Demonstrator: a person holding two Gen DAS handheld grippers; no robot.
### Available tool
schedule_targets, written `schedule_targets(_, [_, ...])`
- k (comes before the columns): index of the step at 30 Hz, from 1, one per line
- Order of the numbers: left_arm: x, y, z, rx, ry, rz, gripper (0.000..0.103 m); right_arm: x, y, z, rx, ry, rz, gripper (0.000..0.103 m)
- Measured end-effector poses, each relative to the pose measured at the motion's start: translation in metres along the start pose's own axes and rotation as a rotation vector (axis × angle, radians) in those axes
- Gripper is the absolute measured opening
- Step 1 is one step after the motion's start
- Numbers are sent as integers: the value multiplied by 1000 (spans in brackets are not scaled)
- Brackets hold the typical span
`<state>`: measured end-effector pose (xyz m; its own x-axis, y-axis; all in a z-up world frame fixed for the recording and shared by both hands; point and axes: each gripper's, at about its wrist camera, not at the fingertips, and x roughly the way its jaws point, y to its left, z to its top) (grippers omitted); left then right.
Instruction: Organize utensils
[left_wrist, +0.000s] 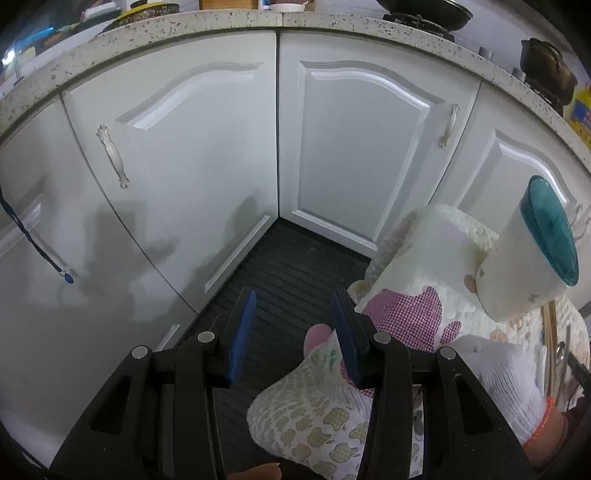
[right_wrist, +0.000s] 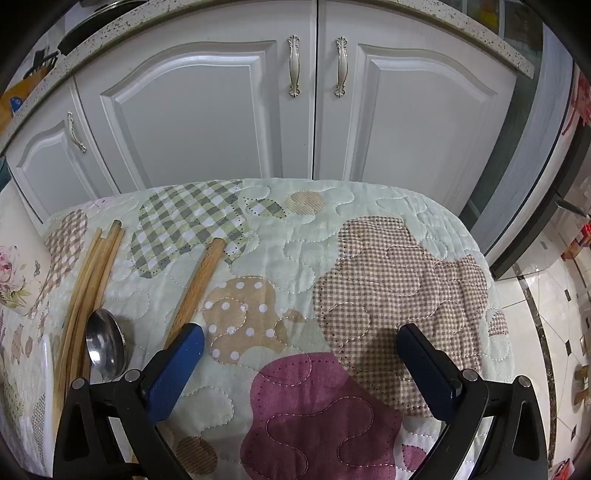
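Over the quilted cloth (right_wrist: 369, 229) the right gripper (right_wrist: 299, 354) is poised, its jaws spread wide and nothing held between them. The utensils are laid out on the cloth to its left: a bundle of bamboo chopsticks (right_wrist: 92, 280), a metal spoon (right_wrist: 105, 347) lying bowl-up just beside that bundle, and a thicker wooden stick (right_wrist: 201, 280) running diagonally, its near end hidden behind the left blue pad (right_wrist: 175, 369). Whether that pad is touching the stick cannot be told from this view.

A pick of the wooden stick looks to be the step in hand. It is best done by shifting the gripper leftward so the stick is centred between the pads, then lowering until the tips brush the cloth before closing. The soft quilt is likely to give, so a firm downward press may be needed. A grip across the stick's width rather than along it should keep it from rolling out.

The left gripper (left_wrist: 293, 332) is held off the edge, pointed at the dark floor mat (left_wrist: 295, 258) and white cabinet doors (left_wrist: 184, 147). Its jaws are moderately parted and nothing is carried. A white holder with a teal rim (left_wrist: 532, 251), tipped on its side on the cloth, is seen at the right, apparently the destination.
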<state>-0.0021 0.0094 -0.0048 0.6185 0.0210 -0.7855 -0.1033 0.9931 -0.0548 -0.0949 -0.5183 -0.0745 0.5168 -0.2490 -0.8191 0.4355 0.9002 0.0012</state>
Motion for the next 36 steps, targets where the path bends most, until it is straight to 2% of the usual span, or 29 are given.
schedule_targets(7, [-5,-14,1,37,12,6,42,-1,2,-1,-3,-2,-4,103])
schedule_targets(14, [-19,-41,2,102,-14,-14,42,-1,3,-1,-4,-2,-5,103])
schedule_targets(28, [-71,-172,-8,300,-65,-180,42,-1,3,-1,-4,-2,-5,103])
schedule_targets(36, [-91,-217,-29,388,-61,-223,42,2,3,-1,-2,-1,-1,103])
